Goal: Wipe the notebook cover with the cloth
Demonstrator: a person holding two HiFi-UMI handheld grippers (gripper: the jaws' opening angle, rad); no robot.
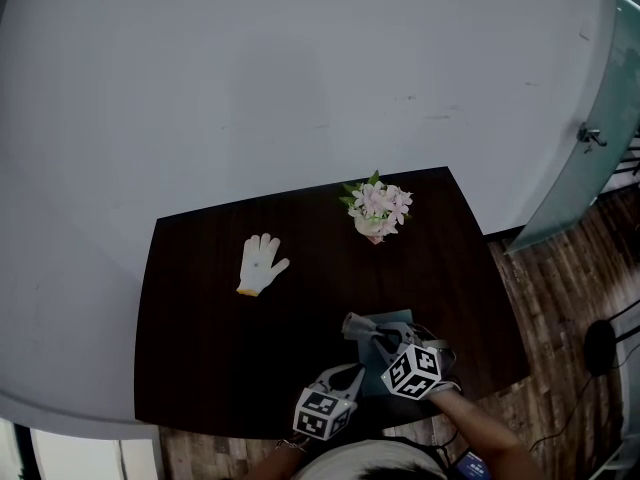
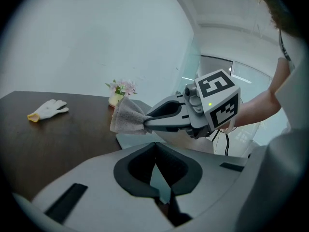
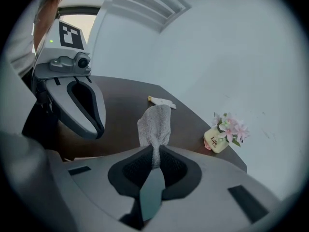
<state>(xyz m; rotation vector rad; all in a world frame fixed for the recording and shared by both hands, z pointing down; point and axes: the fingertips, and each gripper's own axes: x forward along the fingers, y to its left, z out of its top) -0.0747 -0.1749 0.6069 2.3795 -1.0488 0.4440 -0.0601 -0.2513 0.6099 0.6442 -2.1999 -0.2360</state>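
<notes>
**Right gripper (image 3: 155,151) holds the cloth (image 3: 154,122) over the notebook (image 2: 137,140)**

Its jaws are clamped on the grey cloth, which juts out past the tips. The notebook lies flat directly below, at the table's (image 1: 200,348) near edge. The left gripper (image 2: 155,146), jaws together with nothing between them, hangs just beside. The right one probably only needs to go straight down.

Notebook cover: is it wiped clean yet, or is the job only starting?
Done: the right gripper is shut on the grey woven cloth. In hand: it holds the cloth over the pale blue-grey notebook; contact is unclear. Still to do: the wiping itself, since nothing shows the cover cleaned. The left gripper is shut beside it.
</notes>
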